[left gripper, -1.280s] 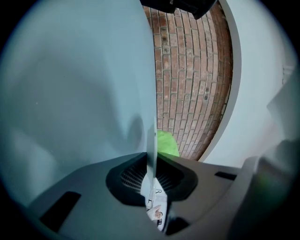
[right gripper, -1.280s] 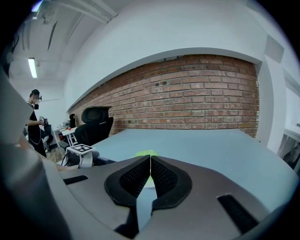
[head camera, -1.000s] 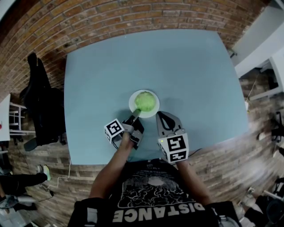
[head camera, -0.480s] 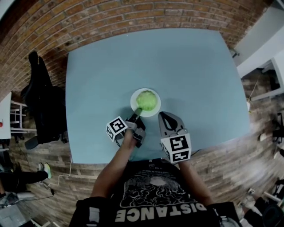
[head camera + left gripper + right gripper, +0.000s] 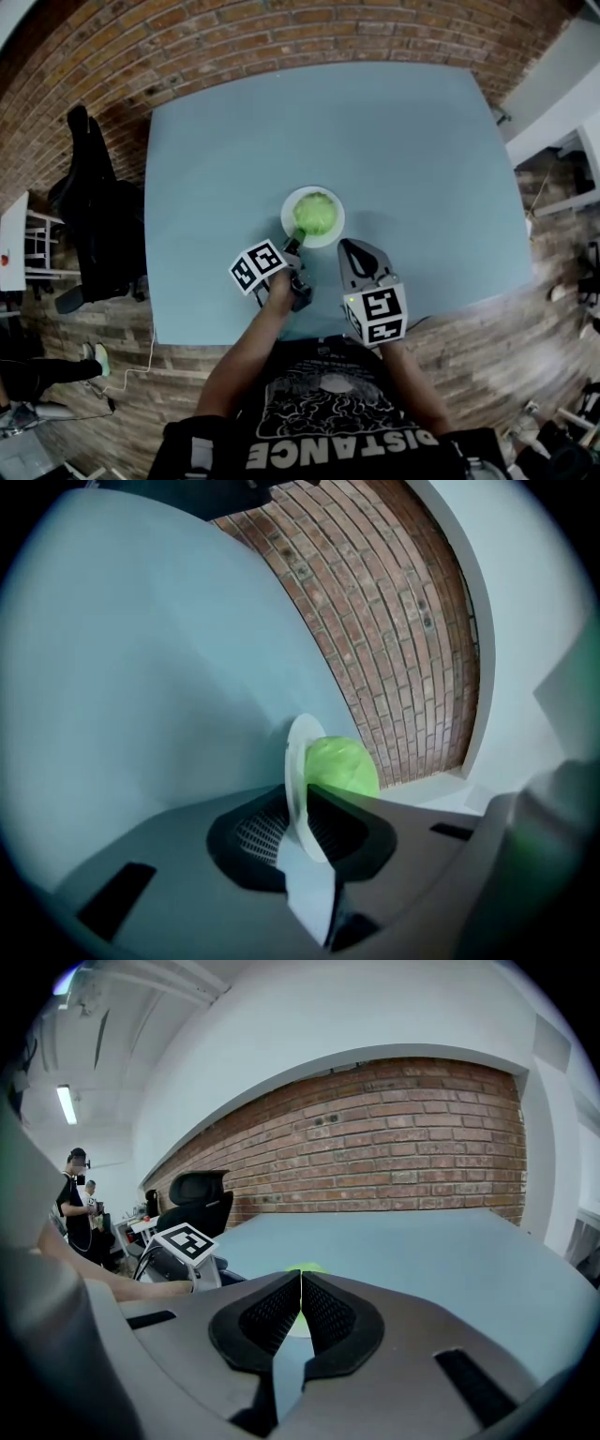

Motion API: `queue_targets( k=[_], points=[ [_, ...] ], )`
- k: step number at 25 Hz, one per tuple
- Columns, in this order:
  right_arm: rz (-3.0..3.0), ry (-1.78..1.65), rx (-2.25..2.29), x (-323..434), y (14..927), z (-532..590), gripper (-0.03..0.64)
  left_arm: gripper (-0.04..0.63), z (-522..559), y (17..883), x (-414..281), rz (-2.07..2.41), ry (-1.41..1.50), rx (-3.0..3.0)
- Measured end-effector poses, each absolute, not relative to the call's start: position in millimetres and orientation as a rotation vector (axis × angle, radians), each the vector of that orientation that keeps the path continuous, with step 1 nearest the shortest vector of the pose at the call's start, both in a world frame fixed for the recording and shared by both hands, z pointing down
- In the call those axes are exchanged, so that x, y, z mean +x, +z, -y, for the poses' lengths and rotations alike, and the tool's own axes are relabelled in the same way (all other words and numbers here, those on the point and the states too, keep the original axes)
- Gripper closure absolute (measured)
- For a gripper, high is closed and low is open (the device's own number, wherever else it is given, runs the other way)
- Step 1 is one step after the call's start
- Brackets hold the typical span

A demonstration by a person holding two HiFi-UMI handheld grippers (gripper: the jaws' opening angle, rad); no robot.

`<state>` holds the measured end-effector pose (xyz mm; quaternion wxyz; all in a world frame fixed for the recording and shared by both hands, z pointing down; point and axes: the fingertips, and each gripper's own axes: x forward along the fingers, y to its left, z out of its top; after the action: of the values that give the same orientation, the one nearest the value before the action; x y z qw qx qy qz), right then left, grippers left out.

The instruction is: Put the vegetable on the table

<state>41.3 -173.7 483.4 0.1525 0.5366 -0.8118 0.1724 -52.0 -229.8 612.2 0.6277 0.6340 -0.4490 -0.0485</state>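
Observation:
A round green vegetable (image 5: 316, 214) lies on a small white plate (image 5: 288, 208) near the front of the blue table (image 5: 234, 141). My left gripper (image 5: 292, 246) reaches the plate's near rim and is shut on it. In the left gripper view the plate (image 5: 298, 761) stands edge-on between the dark pads (image 5: 258, 832), with the vegetable (image 5: 342, 766) behind it. Its jaws have just been opening slightly, with the rim still between them. My right gripper (image 5: 350, 248) hovers just right of the plate, shut (image 5: 300, 1302) with nothing between its pads.
A black office chair (image 5: 89, 216) stands off the table's left edge, and a white desk (image 5: 562, 141) is at the right. Brick surrounds the table. A person (image 5: 75, 1194) stands far off in the right gripper view. The table's near edge runs close under both grippers.
My left gripper has rolled about its own axis while holding the plate rim, and its marker cube now shows a different side. The right gripper has kept still.

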Motion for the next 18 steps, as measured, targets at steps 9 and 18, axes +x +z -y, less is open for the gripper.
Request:
queue_targets(
  k=[9, 18],
  points=[
    [2.329, 0.484, 1.536, 40.4, 484.1, 172.8, 0.607, 0.537, 229.4, 616.1, -53.5, 1.123, 0.099, 1.513],
    [2.334, 0.486, 1.520, 36.3, 484.2, 170.2, 0.607, 0.512, 228.9, 614.4, -57.1, 1.189, 0.240, 1.572]
  ],
)
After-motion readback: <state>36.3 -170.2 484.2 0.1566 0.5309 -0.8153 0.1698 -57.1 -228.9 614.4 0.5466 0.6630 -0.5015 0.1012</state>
